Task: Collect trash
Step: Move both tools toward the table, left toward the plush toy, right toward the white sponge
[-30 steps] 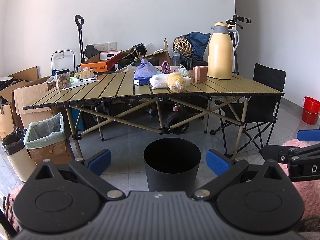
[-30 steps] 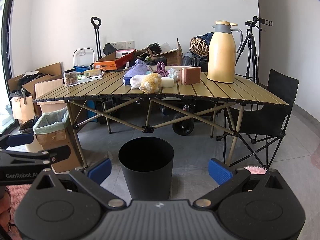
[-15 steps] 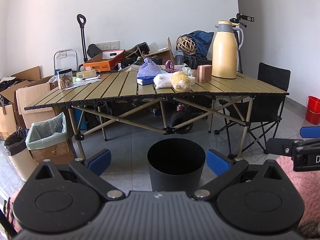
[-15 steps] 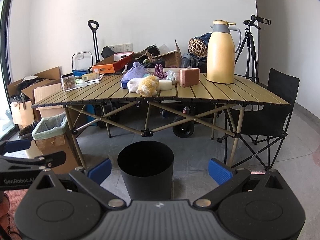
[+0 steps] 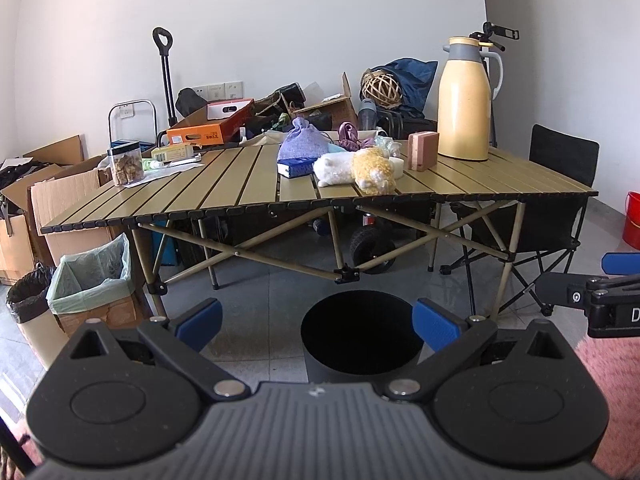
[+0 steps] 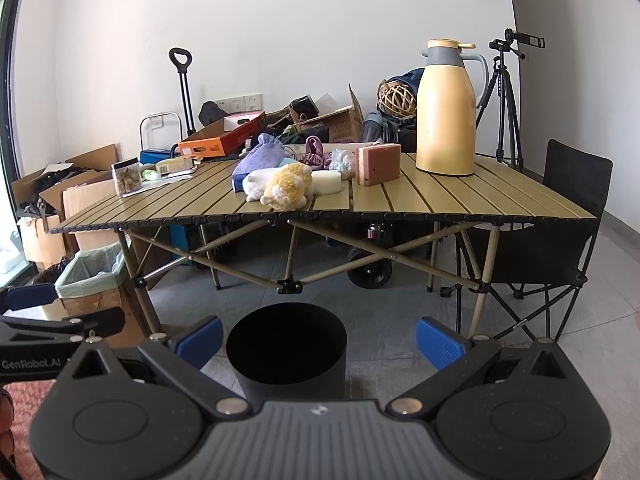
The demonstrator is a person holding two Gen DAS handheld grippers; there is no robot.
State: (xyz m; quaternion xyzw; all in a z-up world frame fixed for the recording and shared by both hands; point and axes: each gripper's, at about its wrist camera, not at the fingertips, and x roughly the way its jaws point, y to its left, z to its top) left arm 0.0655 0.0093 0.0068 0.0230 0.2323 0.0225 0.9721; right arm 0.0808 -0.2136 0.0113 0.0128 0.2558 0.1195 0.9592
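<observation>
While both of my grippers, left gripper and right gripper, hang empty with jaws spread wide, the approach should clear the black bin on the floor and rise to the bench edge. No obvious trash is confirmed; the white foam block mid-bench, beside the plush toy, looks soft and light.

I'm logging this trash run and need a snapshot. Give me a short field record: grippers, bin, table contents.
left gripper: open, empty
right gripper: open, empty
black bin: on floor before the table, upright
folding table: slatted top
on table: plush toy, pink sponge, yellow thermos jug, snack jar
trash held: none
</observation>
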